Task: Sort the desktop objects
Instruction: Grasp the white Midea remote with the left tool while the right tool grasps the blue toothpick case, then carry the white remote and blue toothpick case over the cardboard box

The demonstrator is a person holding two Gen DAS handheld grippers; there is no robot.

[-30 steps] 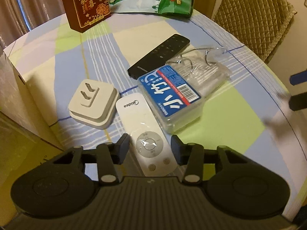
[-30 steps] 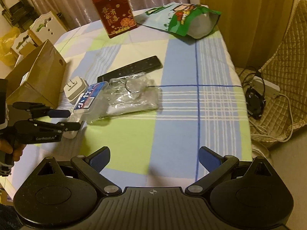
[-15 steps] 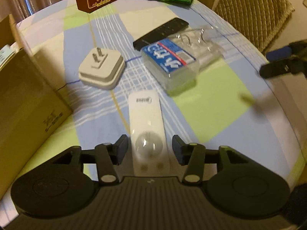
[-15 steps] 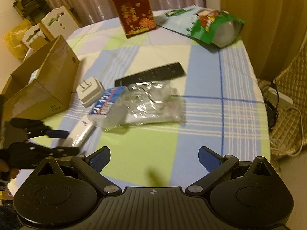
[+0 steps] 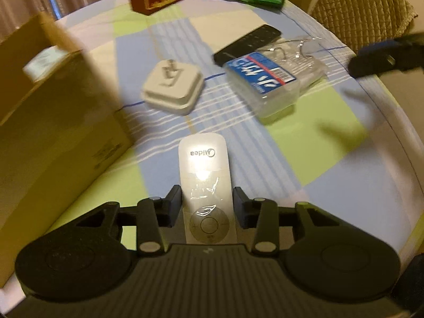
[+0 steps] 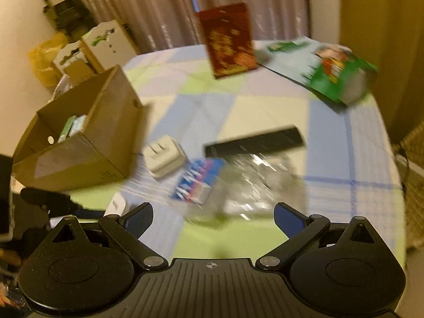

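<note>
White slim plastic remote (image 5: 205,182) sits clamped in your left gripper (image 5: 207,206). Brown cardboard box (image 5: 50,122) at 10 o'clock holds some bits; charger, case etc. left. Right gripper (image 6: 213,218) hangs spread, empty.

Left claw (image 5: 208,205) now carries the white remote (image 5: 205,182) off its old spot beside the white plug adapter (image 5: 173,90) and clear plastic box (image 5: 265,79); bare cloth lies between them, and the remote sits nearer, toward the cardboard box (image 5: 53,122). The cardboard box fills more of the left wrist view. Right claw (image 6: 213,218) is now closer over the clear plastic box (image 6: 233,185), jaws wide as before.
</note>
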